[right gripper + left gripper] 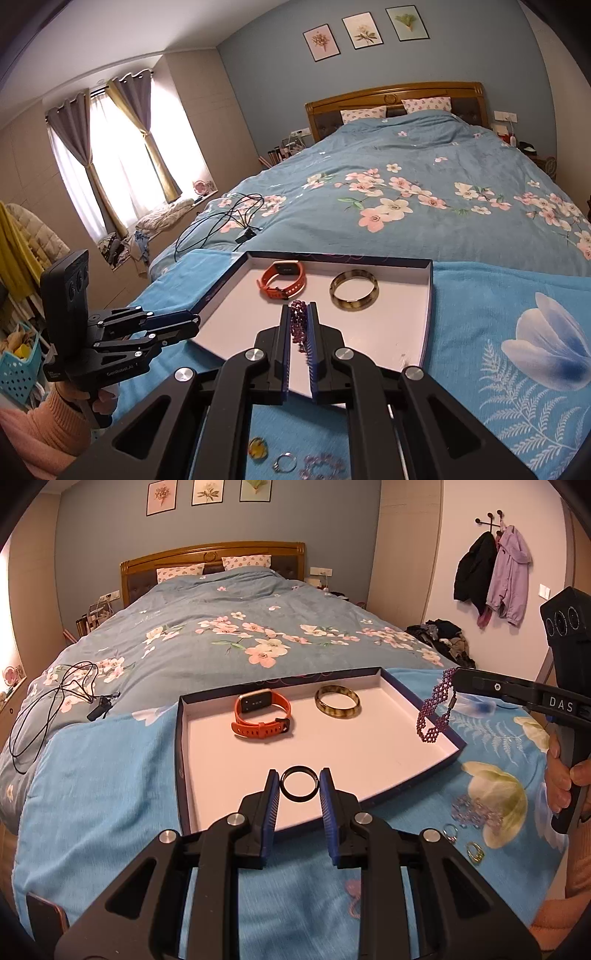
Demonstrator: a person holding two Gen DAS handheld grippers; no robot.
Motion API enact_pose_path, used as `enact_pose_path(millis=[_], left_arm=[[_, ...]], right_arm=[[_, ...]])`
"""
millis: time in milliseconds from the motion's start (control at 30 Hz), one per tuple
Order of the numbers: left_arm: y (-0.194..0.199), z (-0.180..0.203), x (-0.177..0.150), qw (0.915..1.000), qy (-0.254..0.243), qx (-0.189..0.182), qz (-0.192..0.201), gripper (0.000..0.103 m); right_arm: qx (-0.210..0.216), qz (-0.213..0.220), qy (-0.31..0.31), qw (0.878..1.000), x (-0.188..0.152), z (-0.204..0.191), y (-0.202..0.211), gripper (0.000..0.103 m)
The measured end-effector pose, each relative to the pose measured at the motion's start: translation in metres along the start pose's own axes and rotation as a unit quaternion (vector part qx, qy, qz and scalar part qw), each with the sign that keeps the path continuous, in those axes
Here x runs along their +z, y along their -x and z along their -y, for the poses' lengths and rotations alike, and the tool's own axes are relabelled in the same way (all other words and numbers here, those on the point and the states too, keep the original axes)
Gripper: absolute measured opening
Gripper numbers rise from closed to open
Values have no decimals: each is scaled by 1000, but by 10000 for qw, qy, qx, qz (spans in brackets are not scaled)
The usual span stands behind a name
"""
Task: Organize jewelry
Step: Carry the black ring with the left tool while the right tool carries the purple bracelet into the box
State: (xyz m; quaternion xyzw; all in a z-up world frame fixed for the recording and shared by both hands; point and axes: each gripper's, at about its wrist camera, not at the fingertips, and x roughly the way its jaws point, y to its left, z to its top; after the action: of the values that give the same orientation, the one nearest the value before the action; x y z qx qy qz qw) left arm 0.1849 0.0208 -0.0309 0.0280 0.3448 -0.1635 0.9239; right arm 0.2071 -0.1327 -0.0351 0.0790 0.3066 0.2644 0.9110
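We see a bed [229,653] with a floral quilt; at its foot edge lies a blue cloth [110,775] bearing a shallow tray [369,790], loose rings [474,851], and a pale beaded bracelet [476,812]; black cables [48,701] lie near the left edge.

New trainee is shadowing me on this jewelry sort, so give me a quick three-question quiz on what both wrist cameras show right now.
1. True or false: the left gripper is empty.
2. Which pieces already lie inside the tray?
A. orange watch and amber bangle
B. two small rings
C. the black cable
3. Fill in: the right gripper holds the ____ beaded bracelet above the tray's right edge.

Key:
1. False; it grips a black ring.
2. A
3. Purple
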Motion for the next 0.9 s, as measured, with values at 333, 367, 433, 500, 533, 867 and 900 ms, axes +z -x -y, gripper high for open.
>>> enact_pose_path(millis=[333, 367, 433, 500, 533, 867, 900], left_arm=[[-24, -5, 13, 9999, 87, 47, -122, 22], [-26, -5, 14, 9999, 87, 54, -130, 22], [-31, -6, 17, 9998, 112, 58, -150, 22], [-35, -8, 19, 9998, 129, 71, -163, 22], [-38, -8, 20, 9997, 146, 76, -178, 22], [-59, -12, 27, 9991, 200, 135, -355, 22], [-60, -12, 27, 9990, 211, 137, -372, 22]], right_arm=[[-151, -103, -149, 9997, 8, 14, -25, 7], [-165, -109, -157, 9997, 9, 15, -28, 7], [-198, -120, -168, 9996, 11, 18, -31, 7], [-223, -141, -176, 9995, 12, 20, -35, 7], [-247, -151, -175, 9994, 13, 21, -37, 7], [-394, -280, -215, 9986, 17, 30, -56, 7], [-406, -296, -219, 9985, 17, 31, -58, 7]])
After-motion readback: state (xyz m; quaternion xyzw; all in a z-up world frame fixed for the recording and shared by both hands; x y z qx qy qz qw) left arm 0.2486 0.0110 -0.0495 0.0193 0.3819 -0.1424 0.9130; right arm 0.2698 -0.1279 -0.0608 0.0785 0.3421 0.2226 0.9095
